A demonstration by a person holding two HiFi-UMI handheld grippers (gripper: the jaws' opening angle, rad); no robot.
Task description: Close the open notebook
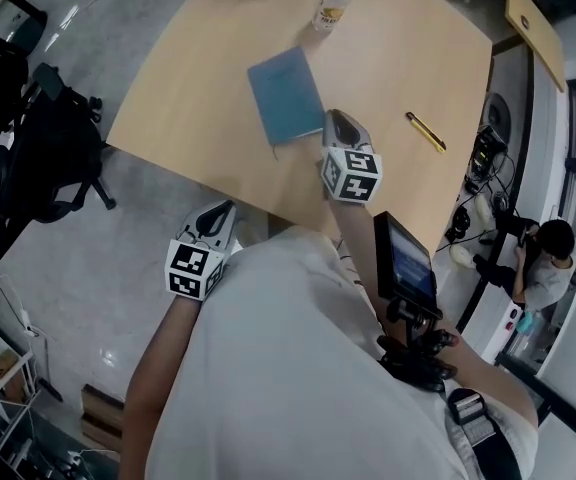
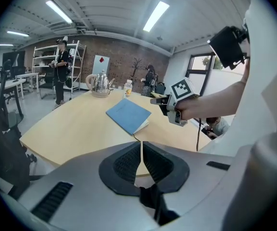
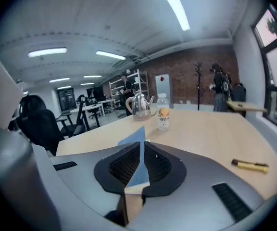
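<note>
Pale wooden worktop (image 1: pixel 218 58) in an open office. Blue notebook (image 1: pixel 286 95) lying closed and flat near its middle. Right tool (image 1: pixel 340 120) just beside the notebook's near right corner, jaws all but together, gripping nothing. Left tool (image 1: pixel 218 213) beyond the near edge, closed and empty. Bottle (image 1: pixel 332 6) farther back.

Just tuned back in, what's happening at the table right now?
The blue notebook lies flat and closed on the table. The right claw hovers just off its near right corner, jaws almost together and gripping nothing. The left claw hangs short of the table edge, shut and empty. The closing looks done.
</note>
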